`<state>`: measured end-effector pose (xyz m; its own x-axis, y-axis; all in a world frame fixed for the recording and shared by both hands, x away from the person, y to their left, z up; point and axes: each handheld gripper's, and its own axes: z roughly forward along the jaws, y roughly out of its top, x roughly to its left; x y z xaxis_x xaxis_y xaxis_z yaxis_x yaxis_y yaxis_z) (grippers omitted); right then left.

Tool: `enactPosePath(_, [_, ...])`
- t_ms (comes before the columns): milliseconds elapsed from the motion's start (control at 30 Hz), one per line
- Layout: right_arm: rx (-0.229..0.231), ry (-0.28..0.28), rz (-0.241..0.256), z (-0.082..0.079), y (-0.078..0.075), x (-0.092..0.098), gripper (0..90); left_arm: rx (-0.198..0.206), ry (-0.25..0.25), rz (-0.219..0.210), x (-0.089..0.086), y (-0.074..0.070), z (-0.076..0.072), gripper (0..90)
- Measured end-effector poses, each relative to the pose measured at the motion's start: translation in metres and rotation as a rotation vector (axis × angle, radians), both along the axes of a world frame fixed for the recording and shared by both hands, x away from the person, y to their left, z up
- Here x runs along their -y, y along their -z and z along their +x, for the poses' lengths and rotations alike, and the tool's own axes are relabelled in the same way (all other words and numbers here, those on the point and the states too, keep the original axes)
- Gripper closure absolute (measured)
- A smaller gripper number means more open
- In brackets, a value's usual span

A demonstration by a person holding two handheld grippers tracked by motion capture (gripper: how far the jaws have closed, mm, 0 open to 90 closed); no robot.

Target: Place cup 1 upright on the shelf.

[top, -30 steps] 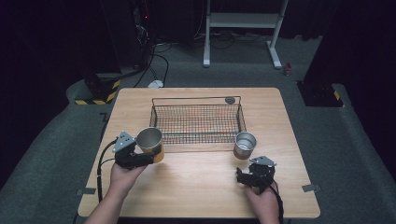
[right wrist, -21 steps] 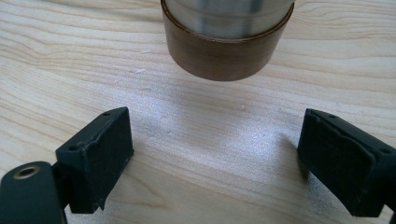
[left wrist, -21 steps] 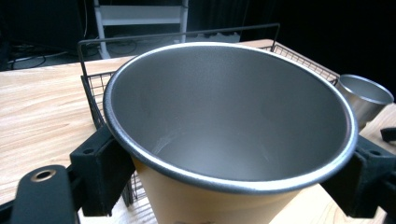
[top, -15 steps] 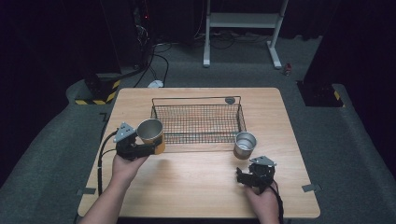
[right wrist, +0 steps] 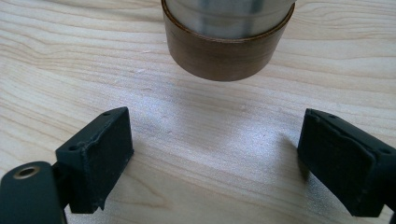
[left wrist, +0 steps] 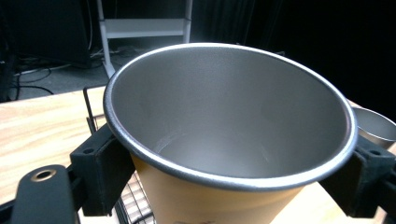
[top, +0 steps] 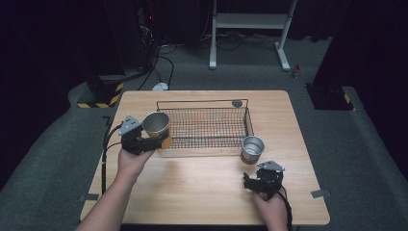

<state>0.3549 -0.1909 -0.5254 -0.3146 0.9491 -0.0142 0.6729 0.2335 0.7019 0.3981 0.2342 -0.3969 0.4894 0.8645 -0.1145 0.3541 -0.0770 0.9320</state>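
Note:
My left gripper [top: 153, 141] is shut on a yellow-sided metal cup [top: 157, 126], held upright in the air at the left end of the black wire basket [top: 208, 139]. In the left gripper view the cup [left wrist: 224, 140] sits between both jaws and its steel inside looks empty. A second steel cup with a brown base [top: 252, 149] stands on the table just right of the basket's front corner. My right gripper [top: 252, 182] rests low on the table a little in front of that cup [right wrist: 226, 32], open, jaws wide apart with bare wood between them.
The wooden table [top: 202, 202] has free room in front of the basket. A small round grey disc [top: 236, 103] lies by the basket's far right rim. Beyond the table are a grey floor, cables and a white stand [top: 250, 21].
My left gripper has lifted the yellow cup and carried it up and slightly away, toward the basket's left end. The right gripper and steel cup have stayed put.

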Motion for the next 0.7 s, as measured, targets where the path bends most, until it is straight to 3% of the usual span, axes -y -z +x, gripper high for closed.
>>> enactPosePath(700, [0.0, -0.001, 0.0, 0.0, 0.0, 0.0, 9.9, 0.015, 0.002, 0.009, 0.018, -0.009, 0.03, 14.6])
